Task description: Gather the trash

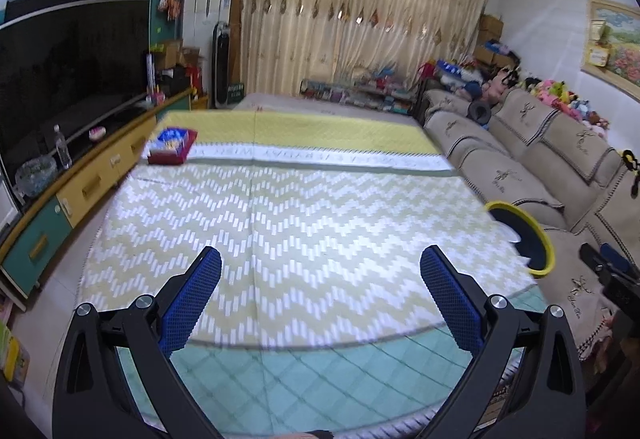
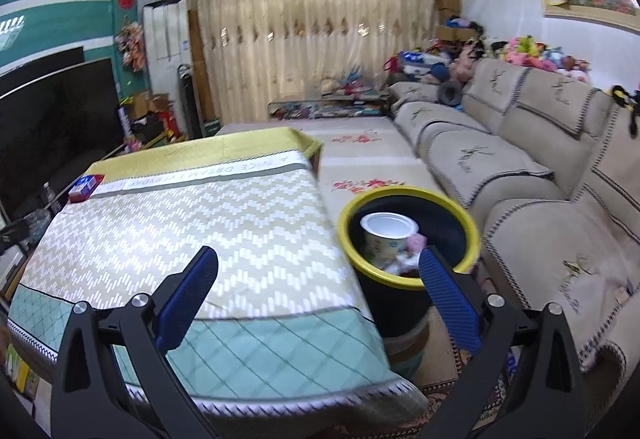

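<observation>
A black trash bin with a yellow rim [image 2: 408,235] stands beside the table's right edge; it also shows in the left wrist view [image 1: 524,239]. Inside lie a white paper cup [image 2: 390,235] and crumpled pink and white scraps [image 2: 414,245]. My right gripper [image 2: 320,271] is open and empty, above the table's right edge, its right finger over the bin's near rim. My left gripper [image 1: 320,271] is open and empty above the zigzag-patterned tablecloth [image 1: 280,223]. A red tray with a blue packet [image 1: 173,145] sits at the table's far left corner and shows in the right wrist view [image 2: 85,187].
A beige sofa [image 2: 520,167] runs along the right, close behind the bin. A TV cabinet [image 1: 80,191] with a bottle and a glass bowl runs along the left. A floral-covered low surface [image 2: 360,159] lies beyond the table. The right gripper's body [image 1: 612,279] shows at the right.
</observation>
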### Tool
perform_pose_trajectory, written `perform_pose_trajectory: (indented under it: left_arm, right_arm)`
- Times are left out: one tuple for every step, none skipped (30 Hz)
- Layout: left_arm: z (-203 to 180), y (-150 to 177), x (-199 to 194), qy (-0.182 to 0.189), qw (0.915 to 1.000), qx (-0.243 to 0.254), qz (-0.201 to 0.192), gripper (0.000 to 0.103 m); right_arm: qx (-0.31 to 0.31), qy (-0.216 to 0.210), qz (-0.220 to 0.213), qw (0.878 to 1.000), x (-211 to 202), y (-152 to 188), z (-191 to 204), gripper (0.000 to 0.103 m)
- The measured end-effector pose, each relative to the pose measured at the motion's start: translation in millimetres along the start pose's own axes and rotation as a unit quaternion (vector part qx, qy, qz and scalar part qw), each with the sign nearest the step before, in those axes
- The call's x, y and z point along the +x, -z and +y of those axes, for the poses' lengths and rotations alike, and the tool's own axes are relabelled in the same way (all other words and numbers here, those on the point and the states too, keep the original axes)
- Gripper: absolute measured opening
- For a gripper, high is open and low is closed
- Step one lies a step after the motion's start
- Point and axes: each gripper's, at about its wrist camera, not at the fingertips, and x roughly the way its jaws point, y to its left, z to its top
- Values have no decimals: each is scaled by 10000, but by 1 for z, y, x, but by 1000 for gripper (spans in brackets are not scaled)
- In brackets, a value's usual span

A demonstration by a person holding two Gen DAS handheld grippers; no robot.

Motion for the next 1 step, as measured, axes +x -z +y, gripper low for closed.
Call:
perform_pose_trajectory:
  left_arm:
    - [4, -3, 15, -56, 9999, -12, 94, 98]
  right_arm:
    - [-15, -95, 116, 9999, 14, -5, 5, 96]
